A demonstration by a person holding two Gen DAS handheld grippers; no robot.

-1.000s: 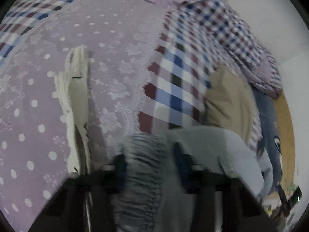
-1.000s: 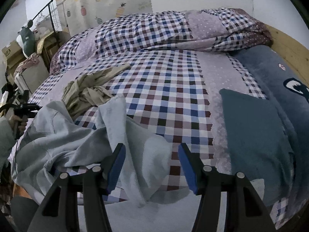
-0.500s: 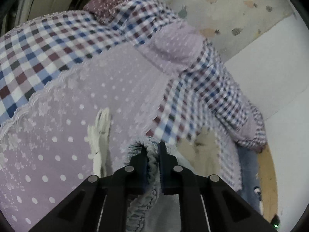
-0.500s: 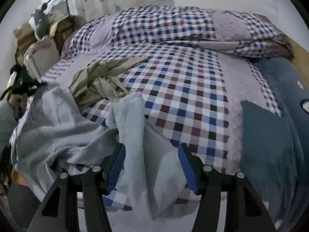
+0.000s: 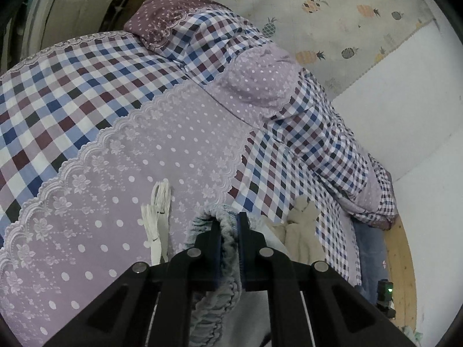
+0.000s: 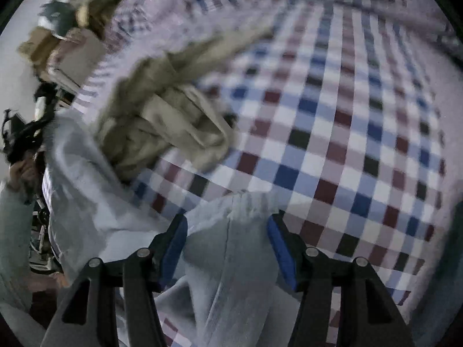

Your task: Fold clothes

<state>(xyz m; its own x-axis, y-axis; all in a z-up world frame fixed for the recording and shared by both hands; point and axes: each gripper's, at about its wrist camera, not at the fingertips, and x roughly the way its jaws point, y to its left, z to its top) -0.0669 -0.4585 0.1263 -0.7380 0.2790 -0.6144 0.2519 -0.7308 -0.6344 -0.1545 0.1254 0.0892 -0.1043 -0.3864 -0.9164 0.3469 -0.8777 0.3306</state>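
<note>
Up close, the left claw [image 5: 229, 231] is clenched on the ruched elastic band of soft grey pants [image 5: 214, 286] on the checked bed [image 5: 86, 92]. Right claw [image 6: 227, 240] is released, apparently above their smooth fabric.

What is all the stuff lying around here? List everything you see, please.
Grey garment: one, pale grey, on the bed's near edge; its gathered waistband is pinched in the left gripper.
Beige garment: one, crumpled, on the bed behind the grey one.
Bedspread: one, checked blue, maroon and white with lilac dotted panels.
Pillows: a row in matching fabric, along the wall.
White cords: small bundle, on the lilac panel.
Curtain: one, pineapple print, on the wall.
Left gripper: black, blue pads, shut.
Right gripper: black, blue pads, open over the grey garment.
</note>
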